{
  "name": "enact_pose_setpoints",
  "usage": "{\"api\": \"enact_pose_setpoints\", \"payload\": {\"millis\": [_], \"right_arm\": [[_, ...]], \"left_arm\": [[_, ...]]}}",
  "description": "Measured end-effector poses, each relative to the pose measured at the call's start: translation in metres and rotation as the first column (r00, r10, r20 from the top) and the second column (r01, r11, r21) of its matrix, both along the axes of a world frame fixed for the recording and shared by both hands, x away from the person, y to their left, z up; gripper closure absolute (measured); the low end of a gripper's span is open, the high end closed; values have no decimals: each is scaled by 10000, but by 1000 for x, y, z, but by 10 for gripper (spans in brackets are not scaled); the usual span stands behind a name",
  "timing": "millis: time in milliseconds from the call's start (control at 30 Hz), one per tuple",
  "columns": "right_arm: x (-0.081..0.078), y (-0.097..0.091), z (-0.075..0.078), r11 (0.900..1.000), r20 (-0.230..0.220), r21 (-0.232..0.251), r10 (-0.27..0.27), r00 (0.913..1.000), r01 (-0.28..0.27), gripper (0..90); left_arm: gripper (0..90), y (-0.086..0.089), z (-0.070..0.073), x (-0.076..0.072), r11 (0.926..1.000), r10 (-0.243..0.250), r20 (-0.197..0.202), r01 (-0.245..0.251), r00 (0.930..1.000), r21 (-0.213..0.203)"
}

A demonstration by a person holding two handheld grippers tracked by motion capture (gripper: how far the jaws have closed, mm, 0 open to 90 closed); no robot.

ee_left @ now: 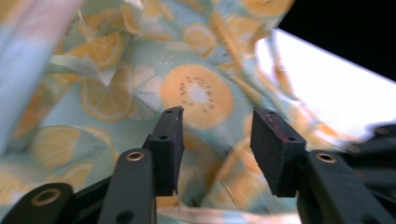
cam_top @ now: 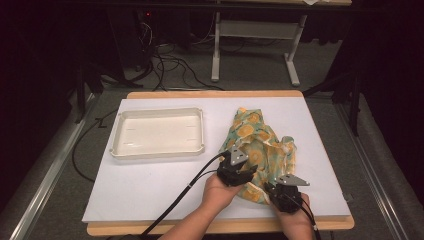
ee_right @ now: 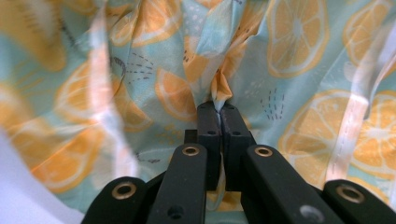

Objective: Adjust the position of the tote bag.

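While your right gripper (ee_right: 219, 109) has its jaws pinched tight on a fold of the lemon-print cloth (cam_top: 257, 147), your left gripper (ee_left: 217, 135) stands with its jaws apart and nothing between the pads, the fabric lying just beyond them. No earlier state can be judged here; I report only what is before me.

The cloth sits crumpled on the right half of the white table (cam_top: 150, 185), near the front edge, well apart from the cream tray (cam_top: 157, 132) at the left. Both of your hands work at its near edge, the left hand (cam_top: 220, 192) just beside the right hand (cam_top: 295, 212).

Step in hand, by my judgement: securing a two-point hold on the cloth so that it can be lifted or spread. One point is taken; the second is not yet made.

The next move calls for you to bring the left jaws onto a single edge or corner, not a bunched mass, and to close firmly before any lift.

Hard to make out: which edge or corner the right jaws hold, since the folds crowd the right gripper view; the left gripper view is blurred; the cloth's true shape and seams are buried in the crumple.
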State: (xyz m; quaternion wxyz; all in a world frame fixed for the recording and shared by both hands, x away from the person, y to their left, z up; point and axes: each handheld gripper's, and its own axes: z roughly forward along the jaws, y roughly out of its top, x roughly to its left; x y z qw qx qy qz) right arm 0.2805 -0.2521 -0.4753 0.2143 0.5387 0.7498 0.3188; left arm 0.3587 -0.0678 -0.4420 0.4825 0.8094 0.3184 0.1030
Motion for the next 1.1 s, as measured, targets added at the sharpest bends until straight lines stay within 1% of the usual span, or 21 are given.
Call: {"api": "enact_pose_setpoints", "payload": {"millis": [33,67,100,133,167,200,267,333,367,400,500,600,667,767,800,833,867,933,967,1033,1100], "right_arm": [[0,0,0,10000,-3,4,52,10000,-52,891],[0,0,0,10000,-11,59,57,10000,-57,889],[0,1,0,9999,34,45,106,9999,-106,888],[0,1,0,9999,45,44,128,9999,-128,887],[0,1,-1,9999,35,102,107,9999,-108,886],[0,0,-1,9998,22,152,120,9999,-120,886],[2,0,-1,9997,24,237,97,10000,-98,885],[2,1,-1,9996,27,271,60,10000,-61,885],[3,1,-1,9996,23,265,62,10000,-63,885],[3,2,-1,9996,51,267,76,10000,-77,885],[4,1,-1,9997,64,253,49,10000,-50,887],[3,-1,-1,9993,61,377,-35,10000,32,887],[3,-2,0,9990,75,447,-57,10000,54,885],[3,-2,-1,9989,-10,474,-72,10000,73,847],[3,-3,1,9984,88,565,-37,10000,32,818],[1,-4,5,9981,252,605,-108,9996,93,787],[0,-5,8,9974,411,713,-147,9990,117,776],[-4,-7,20,9949,904,1004,-141,9958,50,756],[-4,-8,26,9948,1185,1013,-213,9927,92,755],[1,-7,38,9951,1673,979,-278,9855,115,748],[13,-5,46,9914,1858,1281,-490,9814,252,721]], "left_arm": [[528,-8,-4,7,9999,43,-217,-39,9998,168],[528,-12,-6,8,9999,49,-404,-43,9992,130],[531,-16,-8,9,9997,63,-476,-52,9988,224],[541,-17,-9,9,9994,141,-325,-130,9994,318],[543,-18,-10,9,9997,161,-469,-152,9988,181],[570,-18,-10,9,9999,137,-640,-132,9979,73],[665,-19,-11,9,10000,6,-856,-5,9963,15],[758,-20,-12,7,9999,-85,-791,94,9968,117],[819,-20,-13,7,9997,-193,-841,204,9963,128],[896,-21,-14,6,9996,-188,-769,205,9969,215],[900,-18,-13,5,9992,-194,-622,216,9979,350],[900,-5,-15,5,9995,-87,-555,104,9984,305],[900,5,-20,5,9999,108,-661,-100,9978,119],[900,10,-27,5,9998,177,-942,-164,9954,148],[900,10,-27,5,9998,177,-942,-164,9954,148],[900,10,-29,6,9996,121,-1168,-90,9931,267],[900,10,-29,7,9995,91,-1173,-54,9931,312],[900,9,-30,7,9990,67,-1210,-14,9926,440],[900,8,-30,8,9987,45,-1193,15,9928,503],[900,7,-31,8,9977,2,-1155,77,9933,677],[899,6,-32,8,9973,2,-1194,85,9928,725]]}}
